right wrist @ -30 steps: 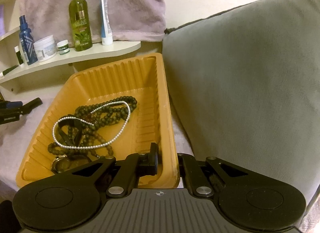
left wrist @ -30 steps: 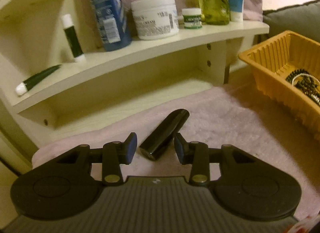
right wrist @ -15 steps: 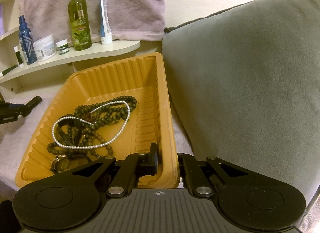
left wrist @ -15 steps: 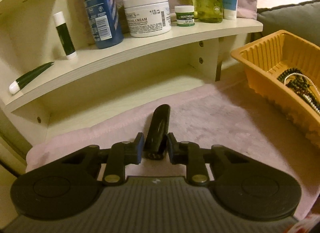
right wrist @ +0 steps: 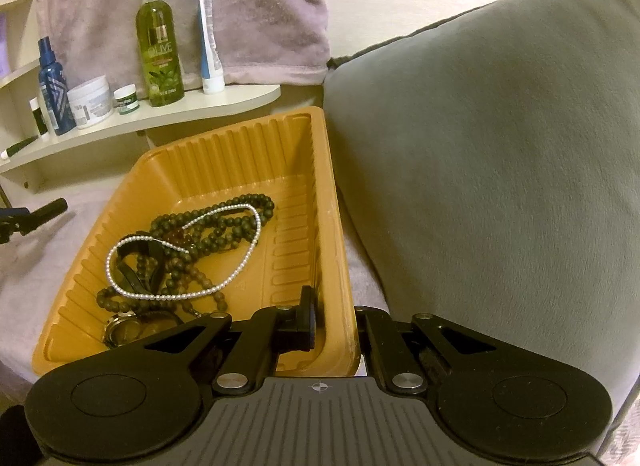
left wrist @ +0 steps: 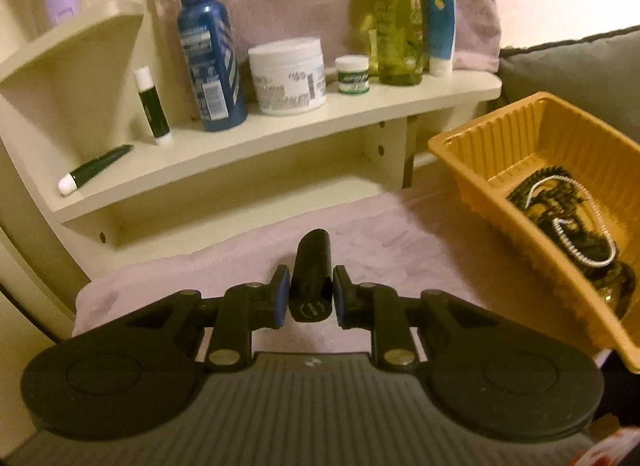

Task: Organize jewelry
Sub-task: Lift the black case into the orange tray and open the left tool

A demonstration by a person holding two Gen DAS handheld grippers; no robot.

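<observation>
1 black tube (left wrist: pixel 311 278) gripped in left claw (left wrist: pixel 308 298), right claw (right wrist: pixel 335 320) clamping 1 orange tray (right wrist: pixel 240 145) wall

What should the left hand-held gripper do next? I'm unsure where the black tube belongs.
Probably carry the black tube to the cream shelf. The left hand-held gripper is shut on it, clear of the pink cloth; similar toiletries stand there, while the orange tray, pinched by the right hand-held gripper, holds only jewelry.

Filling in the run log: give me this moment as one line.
left tool: shut on black tube, lifted off pink cloth | right tool: shut on orange tray wall | jewelry in tray
</observation>
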